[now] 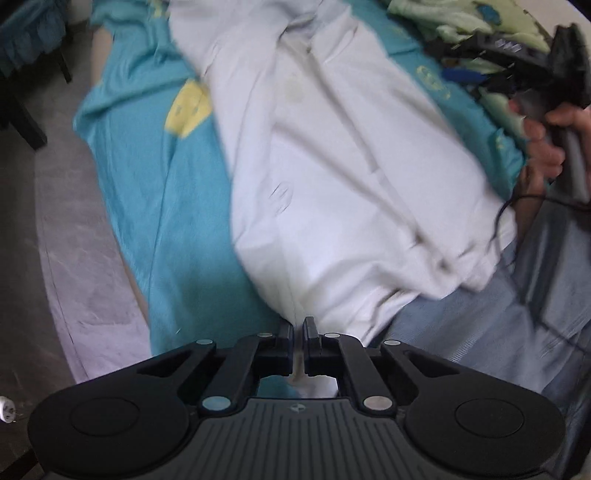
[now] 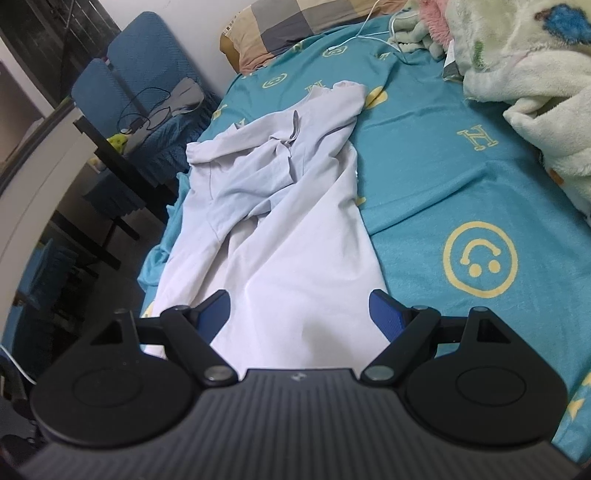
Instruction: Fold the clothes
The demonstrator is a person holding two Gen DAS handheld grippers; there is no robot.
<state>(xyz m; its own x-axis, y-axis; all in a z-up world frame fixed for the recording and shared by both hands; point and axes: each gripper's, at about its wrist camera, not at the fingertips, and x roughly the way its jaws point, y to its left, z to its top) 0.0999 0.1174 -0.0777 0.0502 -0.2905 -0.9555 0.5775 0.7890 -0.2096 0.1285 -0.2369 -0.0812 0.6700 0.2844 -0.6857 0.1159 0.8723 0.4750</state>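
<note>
The left gripper (image 1: 298, 334) pinches the hem of the limp, light white cotton garment (image 1: 332, 155), best gripped at corners, while the right gripper (image 2: 299, 314) gapes wide.

A teal bedsheet (image 2: 436, 173) spreads across the bed, printed with yellow letters and a big smiley face (image 2: 479, 259). At its head lies a checked pillow (image 2: 295, 26) in grey, tan and cream. A fluffy cream blanket (image 2: 528, 74) with blue and green patches is heaped along the right side, and a white cable (image 2: 364, 31) trails over the sheet near the pillow. Beside the bed stands a blue chair (image 2: 144, 77) with dark cords and a grey cloth on its seat.
</note>
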